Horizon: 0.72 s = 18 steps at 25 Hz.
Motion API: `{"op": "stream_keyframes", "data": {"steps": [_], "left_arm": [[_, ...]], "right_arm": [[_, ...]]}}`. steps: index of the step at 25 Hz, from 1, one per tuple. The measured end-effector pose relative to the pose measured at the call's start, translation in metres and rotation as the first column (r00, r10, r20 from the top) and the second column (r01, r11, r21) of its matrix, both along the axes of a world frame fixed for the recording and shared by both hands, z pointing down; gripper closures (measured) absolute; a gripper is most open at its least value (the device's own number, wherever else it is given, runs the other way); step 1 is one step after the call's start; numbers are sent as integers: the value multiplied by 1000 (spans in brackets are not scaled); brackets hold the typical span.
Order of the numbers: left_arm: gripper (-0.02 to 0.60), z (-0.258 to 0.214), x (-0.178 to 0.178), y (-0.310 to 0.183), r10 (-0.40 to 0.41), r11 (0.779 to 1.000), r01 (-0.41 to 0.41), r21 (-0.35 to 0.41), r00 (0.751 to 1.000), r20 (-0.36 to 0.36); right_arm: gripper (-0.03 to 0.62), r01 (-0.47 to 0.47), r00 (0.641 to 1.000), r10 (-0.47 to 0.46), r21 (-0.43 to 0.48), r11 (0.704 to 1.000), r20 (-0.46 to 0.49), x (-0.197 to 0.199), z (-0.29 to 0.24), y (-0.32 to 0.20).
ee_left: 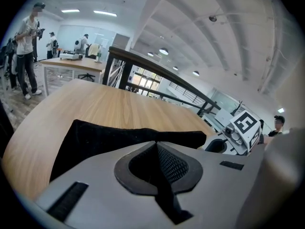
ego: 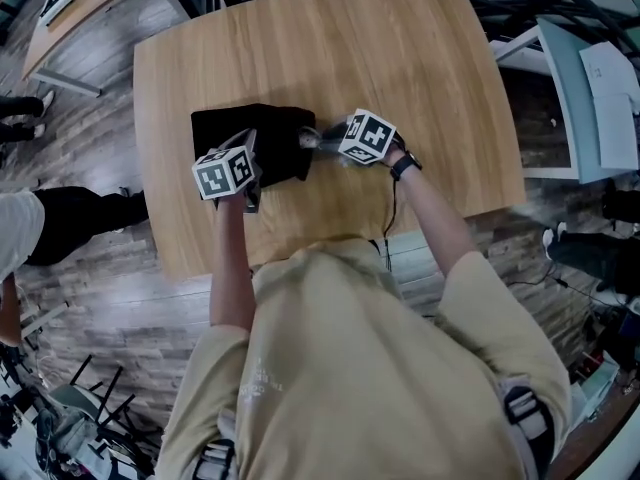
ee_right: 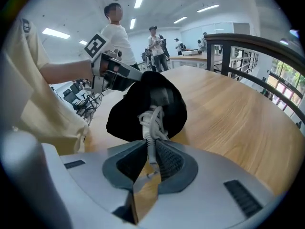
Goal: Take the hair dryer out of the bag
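Note:
A black bag lies flat on the round wooden table. My left gripper is shut on the bag's near edge; black fabric runs between its pads. At the bag's open mouth a grey hair dryer shows with its coiled white cord sticking out. My right gripper is shut on that cord, just outside the mouth. In the head view the right gripper sits at the bag's right end, close beside the left one.
The table's near edge is right by my body. A metal railing runs past the far side. Another table stands at the upper left. Several people stand farther off, and someone's leg is at the left.

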<state>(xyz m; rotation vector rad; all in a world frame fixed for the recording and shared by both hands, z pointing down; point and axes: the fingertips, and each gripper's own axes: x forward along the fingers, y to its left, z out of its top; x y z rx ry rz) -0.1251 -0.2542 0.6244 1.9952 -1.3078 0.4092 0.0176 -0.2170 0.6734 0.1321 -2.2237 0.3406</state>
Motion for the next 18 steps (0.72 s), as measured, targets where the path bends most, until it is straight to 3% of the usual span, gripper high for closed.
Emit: {"op": "stream_keyframes", "data": {"steps": [14,18], "left_arm": [[565,7,14,-9,-61,998,61,-17,998,-14],[564,10,16,-16,-68,998,68,-17,998,-18]], "right_arm": [[539,-74,996,72,33,997,56,65,-28,9],[539,-104,994,103,29,994,29,85,-29,10]]}}
